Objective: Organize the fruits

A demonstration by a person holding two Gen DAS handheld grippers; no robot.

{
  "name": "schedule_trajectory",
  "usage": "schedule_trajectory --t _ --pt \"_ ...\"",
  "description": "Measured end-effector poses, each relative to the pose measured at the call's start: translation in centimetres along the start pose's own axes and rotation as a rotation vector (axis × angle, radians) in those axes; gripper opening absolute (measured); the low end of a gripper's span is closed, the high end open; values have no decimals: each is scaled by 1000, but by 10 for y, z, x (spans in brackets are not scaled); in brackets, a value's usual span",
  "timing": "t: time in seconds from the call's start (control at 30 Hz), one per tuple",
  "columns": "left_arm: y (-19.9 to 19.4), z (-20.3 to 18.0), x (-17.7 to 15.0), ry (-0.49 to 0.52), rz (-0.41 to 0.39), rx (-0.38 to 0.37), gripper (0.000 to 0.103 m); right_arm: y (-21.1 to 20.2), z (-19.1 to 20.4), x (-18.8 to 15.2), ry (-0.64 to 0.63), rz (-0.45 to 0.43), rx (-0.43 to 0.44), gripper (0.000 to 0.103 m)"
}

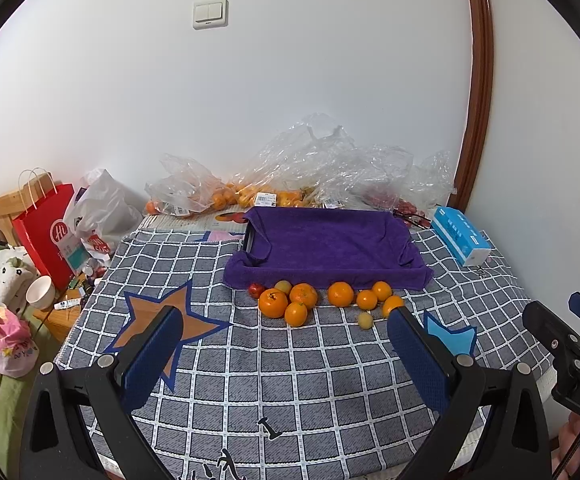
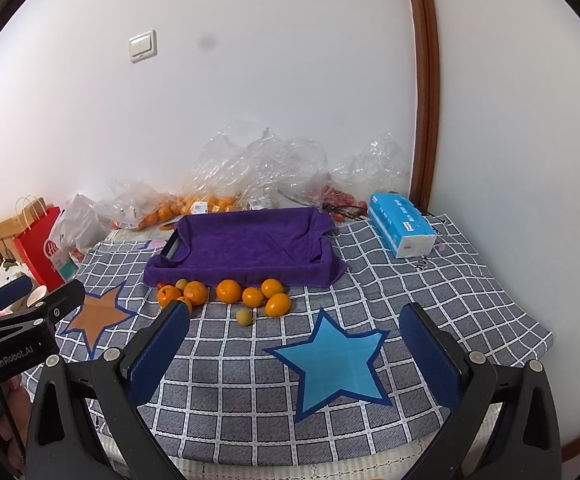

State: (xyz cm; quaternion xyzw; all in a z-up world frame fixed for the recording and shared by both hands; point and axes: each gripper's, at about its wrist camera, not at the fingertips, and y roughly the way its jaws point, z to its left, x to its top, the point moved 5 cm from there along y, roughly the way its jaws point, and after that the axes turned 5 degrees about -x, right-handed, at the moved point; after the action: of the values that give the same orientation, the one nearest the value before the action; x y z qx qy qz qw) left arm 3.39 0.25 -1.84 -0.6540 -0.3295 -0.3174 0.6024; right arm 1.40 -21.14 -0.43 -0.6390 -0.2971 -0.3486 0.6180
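Note:
Several oranges lie in a loose row on the checked cloth, just in front of a tray draped with a purple towel. A small red fruit sits at the row's left end, and a small yellow-green fruit lies nearest me. My left gripper hovers open, short of the fruit, with nothing between its blue pads. My right gripper is open too, over the blue star patch, and holds nothing. In the left wrist view the right gripper shows at the right edge.
Clear plastic bags holding more oranges and red fruit pile up against the wall. A blue tissue pack lies right of the tray. Left of the table stand a red paper bag, a white bowl and clutter.

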Motion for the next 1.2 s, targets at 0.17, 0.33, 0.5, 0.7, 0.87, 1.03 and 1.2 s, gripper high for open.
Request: schedule_trajectory --t 0.17,0.33,0.5,0.7,0.87,1.03,1.2 --pt "0 1 1 0 -1 0 102 0 0 0 0 0 0 103" --pt "-1 1 0 0 -1 0 102 0 0 0 0 -1 0 103" --pt "-1 1 0 1 -3 2 102 -1 0 0 0 -1 -1 103" --pt "-1 1 0 3 -5 3 102 -1 0 0 0 -3 0 103" --pt "-1 0 -1 3 -4 3 102 -1 0 0 -1 -1 -1 103" --pt "-1 -1 -2 4 -6 4 102 -2 0 -1 -2 -1 1 103" --pt "-1 -1 -2 4 -5 3 102 -2 2 0 -6 -2 1 103"
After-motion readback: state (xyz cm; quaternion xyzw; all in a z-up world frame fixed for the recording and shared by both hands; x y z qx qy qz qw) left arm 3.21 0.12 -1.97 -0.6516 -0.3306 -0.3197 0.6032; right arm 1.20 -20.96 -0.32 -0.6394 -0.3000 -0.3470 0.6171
